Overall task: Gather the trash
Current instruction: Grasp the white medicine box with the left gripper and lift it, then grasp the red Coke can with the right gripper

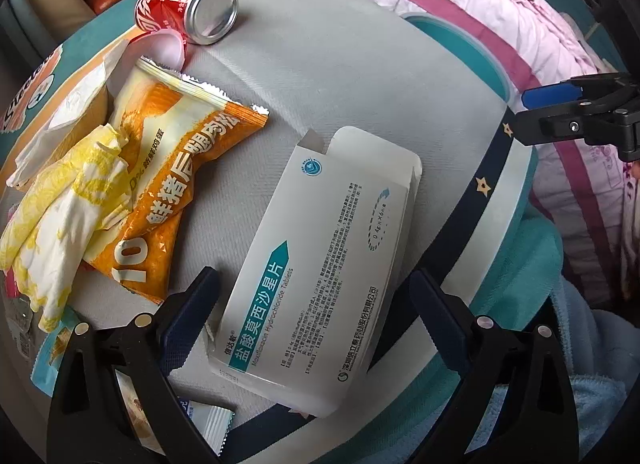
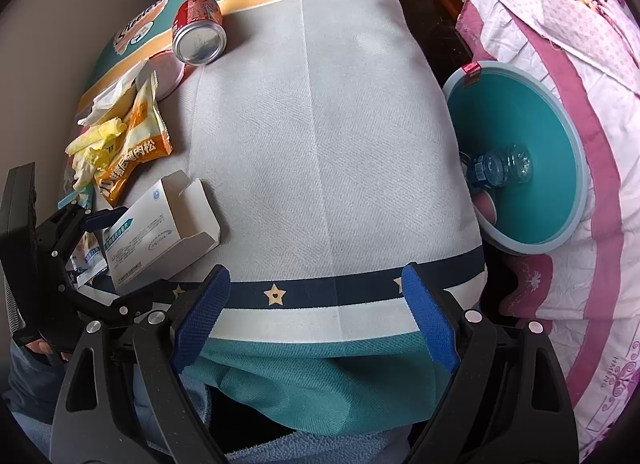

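Observation:
A white medicine box with teal print lies on the grey tablecloth, its end flap open. My left gripper is open, with one finger on each side of the box's near end. The box also shows in the right wrist view. An orange snack wrapper, crumpled yellow-white tissue and a red cola can on its side lie to the left. My right gripper is open and empty above the table's near edge. A teal basin at the right holds a plastic bottle.
A pink lid lies beside the can. Small sachets lie near the left fingers. A pink floral bedspread lies behind and right of the basin. A blue towel hangs below the table's front edge.

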Demonstrator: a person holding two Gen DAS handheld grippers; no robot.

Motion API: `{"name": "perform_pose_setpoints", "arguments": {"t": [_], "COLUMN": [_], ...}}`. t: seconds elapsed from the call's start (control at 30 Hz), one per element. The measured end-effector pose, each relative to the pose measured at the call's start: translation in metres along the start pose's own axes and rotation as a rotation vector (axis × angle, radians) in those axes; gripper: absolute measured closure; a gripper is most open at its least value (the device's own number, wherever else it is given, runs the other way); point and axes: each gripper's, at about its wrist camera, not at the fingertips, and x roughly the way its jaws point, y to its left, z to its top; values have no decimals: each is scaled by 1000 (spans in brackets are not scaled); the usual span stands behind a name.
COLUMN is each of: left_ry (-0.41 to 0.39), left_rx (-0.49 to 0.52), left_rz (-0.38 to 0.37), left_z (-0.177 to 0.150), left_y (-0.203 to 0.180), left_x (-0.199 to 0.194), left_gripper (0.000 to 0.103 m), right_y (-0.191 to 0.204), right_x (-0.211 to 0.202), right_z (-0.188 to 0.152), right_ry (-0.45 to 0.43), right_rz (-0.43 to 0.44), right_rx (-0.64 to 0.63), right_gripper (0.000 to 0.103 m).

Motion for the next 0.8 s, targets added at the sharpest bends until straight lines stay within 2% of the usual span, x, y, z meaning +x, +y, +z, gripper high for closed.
{"name": "perform_pose_setpoints", "arguments": {"t": [0.03, 0.07, 0.17, 0.23, 0.37, 0.53, 0.67, 0.8], "left_ry": [-8, -13, -33, -43, -78, -180, -262, -293], "left_rx": [2, 7, 18, 7, -59, -129, -232, -352], "left_rz": [3, 9, 15, 15, -22, -47, -10, 35], "left_z": [0, -3, -3, -3, -1, 9, 19, 30], "left_y": [0, 0, -4, -4, 2, 19, 55, 100], "left_x": [-1, -3, -8, -11, -27, -68, -96, -103], "left_gripper": [10, 21, 33, 35, 37, 37, 37, 37], "right_y": [0, -1, -1, -1, 1, 5, 14, 32], "right_x": [0, 1, 2, 3, 4, 1, -4, -4], "right_z": [0, 1, 3, 5, 13, 34, 64, 101], "right_ry": [1, 2, 7, 6, 3, -14, -40, -52], "right_rz": [0, -1, -2, -4, -9, -12, -1, 28], "right_rx": [-1, -1, -3, -6, -15, -34, -58, -85], "right_gripper": [20, 20, 20, 20, 20, 20, 20, 20]}}
